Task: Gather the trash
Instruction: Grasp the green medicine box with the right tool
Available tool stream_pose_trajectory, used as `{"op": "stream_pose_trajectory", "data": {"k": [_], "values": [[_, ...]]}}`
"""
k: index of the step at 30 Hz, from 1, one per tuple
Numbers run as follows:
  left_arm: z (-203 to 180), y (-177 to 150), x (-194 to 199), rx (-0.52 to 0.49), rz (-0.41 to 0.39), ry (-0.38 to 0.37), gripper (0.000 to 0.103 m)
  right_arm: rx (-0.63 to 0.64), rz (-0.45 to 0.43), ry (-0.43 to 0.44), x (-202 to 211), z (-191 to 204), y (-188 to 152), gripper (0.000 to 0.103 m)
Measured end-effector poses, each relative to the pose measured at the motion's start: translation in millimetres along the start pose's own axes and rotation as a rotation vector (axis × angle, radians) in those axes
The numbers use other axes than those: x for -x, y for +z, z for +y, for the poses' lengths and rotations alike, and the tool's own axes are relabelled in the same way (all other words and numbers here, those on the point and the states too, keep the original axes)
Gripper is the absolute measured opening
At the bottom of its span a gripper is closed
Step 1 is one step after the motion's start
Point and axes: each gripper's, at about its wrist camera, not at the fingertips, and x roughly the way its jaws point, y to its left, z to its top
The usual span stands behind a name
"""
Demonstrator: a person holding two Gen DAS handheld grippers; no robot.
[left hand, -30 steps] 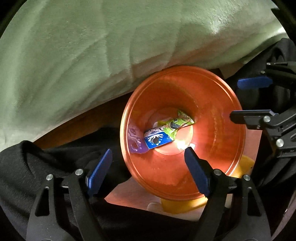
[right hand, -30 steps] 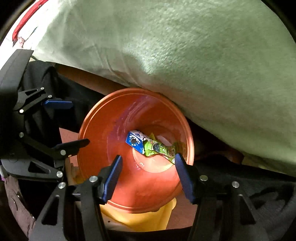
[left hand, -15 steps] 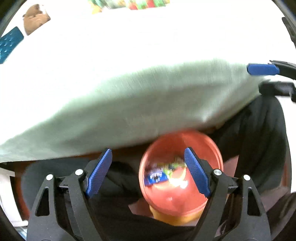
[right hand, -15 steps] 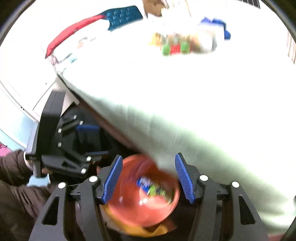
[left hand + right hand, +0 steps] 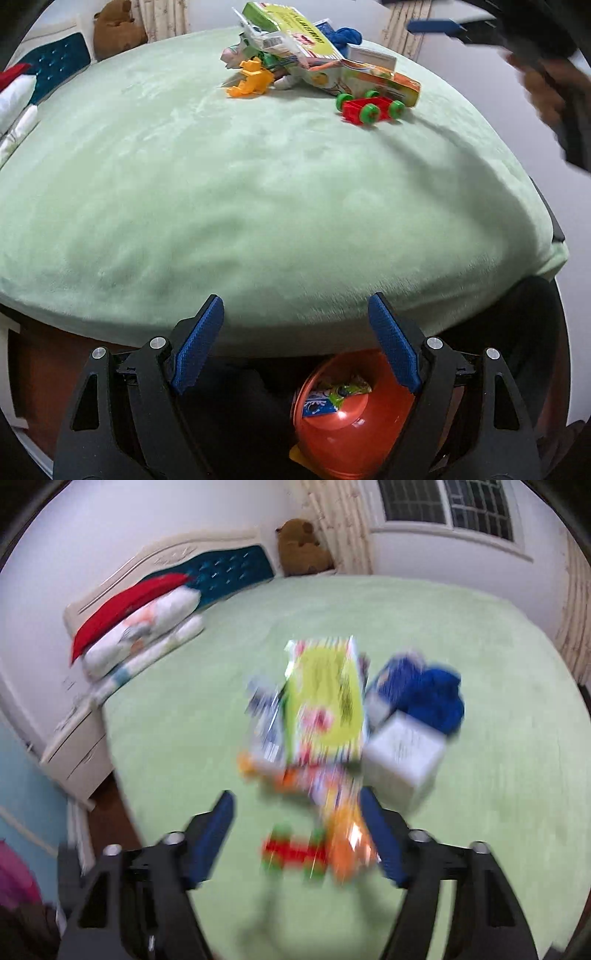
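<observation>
Both grippers have lifted away from the orange bin since a second ago; views now look across the bed top instead of down into the bin.

Left gripper (image 5: 295, 343): jaws wide apart, nothing between the pads, hanging at the bed's near edge. Just below and behind its right finger sits the one orange bin (image 5: 343, 432), on the floor against the bed side. Inside it: two wrappers visible, one blue-and-white wrapper (image 5: 314, 404) and one green wrapper (image 5: 349, 389), touching each other.

Right gripper (image 5: 297, 834): jaws wide apart, holding nothing, over the green bedspread (image 5: 480, 635). View is heavily motion-blurred. Between its fingers, on the bed: one red toy car (image 5: 295, 853) with green wheels, and one orange snack packet (image 5: 351, 845) just beside it.

Rest of the pile, mid-bed: one large yellow-green packet (image 5: 325, 701), one white box (image 5: 402, 753), one blue cloth (image 5: 432, 698), one orange toy dinosaur (image 5: 253, 77). Other small wrappers under the packet are too blurred to count.

Far end: one teal headboard (image 5: 229, 570), one brown teddy bear (image 5: 303, 548), a stack of pillows (image 5: 144, 635) with a red one on top.
</observation>
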Motion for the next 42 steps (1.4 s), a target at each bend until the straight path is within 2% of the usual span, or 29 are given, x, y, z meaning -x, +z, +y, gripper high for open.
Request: {"op": "stream_pose_trajectory", "data": {"k": [2, 4, 9, 15, 22, 23, 24, 25, 29, 31, 36, 38, 42], "values": [[4.4, 0.4, -2.8, 0.007, -0.002, -0.002, 0.079, -0.005, -0.011, -0.021, -21.3, -0.8, 22.1, 0.090], [8.4, 1.2, -4.2, 0.009, -0.005, -0.001, 0.079, -0.009, 0.001, -0.051, -40.6, -3.8, 37.4, 0.098], [12.4, 1.7, -9.4, 0.004, -0.008, -0.029, 0.079, -0.043, 0.078, -0.067, -94.4, -14.3, 64.6, 0.098], [11.5, 1.8, -11.1, -0.027, -0.018, -0.033, 0.082, -0.016, 0.121, -0.076, -122.4, -9.2, 72.9, 0.098], [12.8, 0.3, -10.3, -0.027, -0.027, -0.044, 0.082, 0.011, 0.154, -0.132, -147.8, -7.6, 71.1, 0.098], [13.2, 0.3, -9.9, -0.024, -0.028, -0.046, 0.082, 0.017, 0.160, -0.141, -150.4, -7.0, 70.1, 0.095], [13.2, 0.1, -9.7, -0.022, -0.029, -0.047, 0.082, 0.021, 0.169, -0.136, -151.8, -6.7, 68.7, 0.086], [13.2, 0.1, -9.2, -0.020, -0.031, -0.048, 0.082, 0.020, 0.173, -0.138, -151.4, -6.2, 68.2, 0.084], [12.4, 1.6, -7.3, -0.007, -0.030, -0.049, 0.082, 0.021, 0.127, -0.139, -135.8, -2.3, 73.2, 0.083], [12.2, 3.2, -5.2, -0.001, -0.033, -0.050, 0.082, 0.021, 0.073, -0.127, -115.6, -0.7, 79.0, 0.083], [4.9, 13.7, 6.3, -0.032, -0.071, -0.031, 0.082, -0.005, -0.101, -0.078, -37.6, -2.1, 87.2, 0.083], [-2.6, 23.2, 13.2, -0.076, -0.110, -0.011, 0.082, -0.014, -0.147, -0.061, -10.7, -4.9, 80.0, 0.083], [-24.5, 49.3, 21.2, -0.200, -0.192, 0.027, 0.082, -0.052, -0.210, -0.051, 49.6, -17.9, 36.7, 0.083]]}}
